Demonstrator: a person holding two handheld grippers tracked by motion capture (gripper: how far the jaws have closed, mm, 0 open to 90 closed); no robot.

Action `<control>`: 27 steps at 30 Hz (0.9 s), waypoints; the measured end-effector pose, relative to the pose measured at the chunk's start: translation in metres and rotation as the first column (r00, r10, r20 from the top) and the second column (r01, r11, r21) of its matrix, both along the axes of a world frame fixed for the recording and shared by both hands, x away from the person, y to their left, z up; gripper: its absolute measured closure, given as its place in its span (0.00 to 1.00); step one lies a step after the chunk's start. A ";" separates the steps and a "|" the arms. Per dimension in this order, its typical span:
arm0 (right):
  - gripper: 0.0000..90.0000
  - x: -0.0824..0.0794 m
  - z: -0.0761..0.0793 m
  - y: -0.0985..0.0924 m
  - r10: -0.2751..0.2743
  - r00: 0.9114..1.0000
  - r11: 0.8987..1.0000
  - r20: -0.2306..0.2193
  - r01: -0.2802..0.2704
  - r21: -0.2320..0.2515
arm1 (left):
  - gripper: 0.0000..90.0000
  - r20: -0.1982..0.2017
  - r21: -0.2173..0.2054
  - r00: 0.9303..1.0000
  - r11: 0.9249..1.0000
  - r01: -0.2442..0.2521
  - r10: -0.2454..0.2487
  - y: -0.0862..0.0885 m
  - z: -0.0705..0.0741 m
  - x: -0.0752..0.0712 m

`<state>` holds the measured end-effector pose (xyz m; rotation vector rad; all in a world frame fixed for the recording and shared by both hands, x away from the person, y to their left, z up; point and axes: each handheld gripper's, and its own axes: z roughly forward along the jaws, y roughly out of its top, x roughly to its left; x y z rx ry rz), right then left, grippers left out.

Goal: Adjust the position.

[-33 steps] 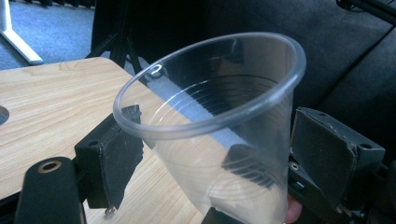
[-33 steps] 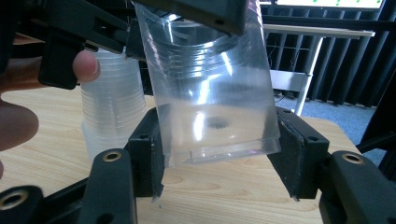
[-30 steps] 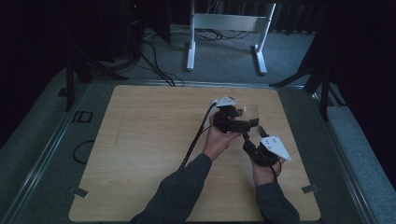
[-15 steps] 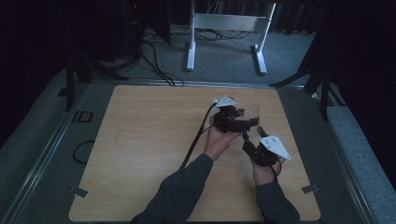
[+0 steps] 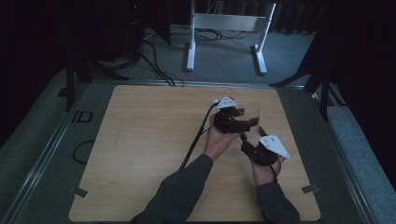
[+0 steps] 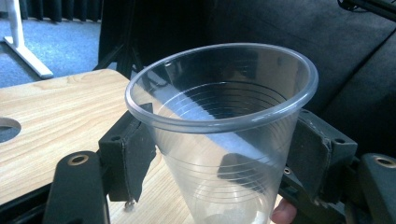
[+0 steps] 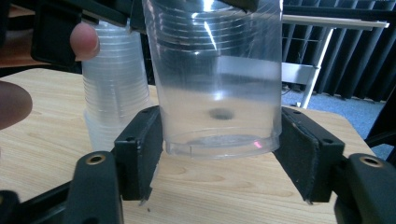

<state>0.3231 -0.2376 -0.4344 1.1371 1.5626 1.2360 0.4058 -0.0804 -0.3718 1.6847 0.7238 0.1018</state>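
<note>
Wooden counter is mostly bare. All the work sits at its far right part, and a white stand is on the floor beyond it.

Next down is a stack of cups, standing on the counter just behind and to one side of the cup in hand. I judge it's the supply that cups get peeled from, parked close so reaches stay short.

Task thing is a single clear plastic cup. It's empty, mouth up, and held between my two tools with its base off the wood.

Left tool has just been closing. Its pads now press the cup's wall from both sides below the rim, so it holds the cup. I'd say gripping high leaves the base free for the other tool.

Right tool has just been opening and stands wide around the cup's base. A gap shows at one pad, so it grips nothing. Reads to me like a handover, with left taking the cup and right letting go.

In the high view both tools meet nose to nose, left and right.

Smallest is a fingertip of the left hand, showing beside the stack.
</note>
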 end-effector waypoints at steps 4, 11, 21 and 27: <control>0.34 0.000 -0.002 0.000 0.004 1.000 1.000 -0.008 -0.004 -0.007 | 0.32 0.008 0.010 1.000 1.000 -0.001 0.001 0.000 0.000 -0.001; 0.32 0.000 -0.004 -0.003 0.012 1.000 1.000 -0.020 -0.012 -0.018 | 0.33 0.028 0.024 0.999 1.000 -0.017 0.016 0.002 0.000 -0.001; 0.32 -0.004 -0.008 -0.007 0.024 0.999 0.999 -0.047 -0.026 -0.037 | 0.33 0.052 0.039 0.998 0.998 -0.039 0.037 0.004 0.000 -0.003; 0.32 -0.005 -0.009 -0.009 0.025 0.998 0.999 -0.054 -0.028 -0.045 | 0.34 0.068 0.046 0.997 0.998 -0.050 0.047 0.005 0.002 -0.004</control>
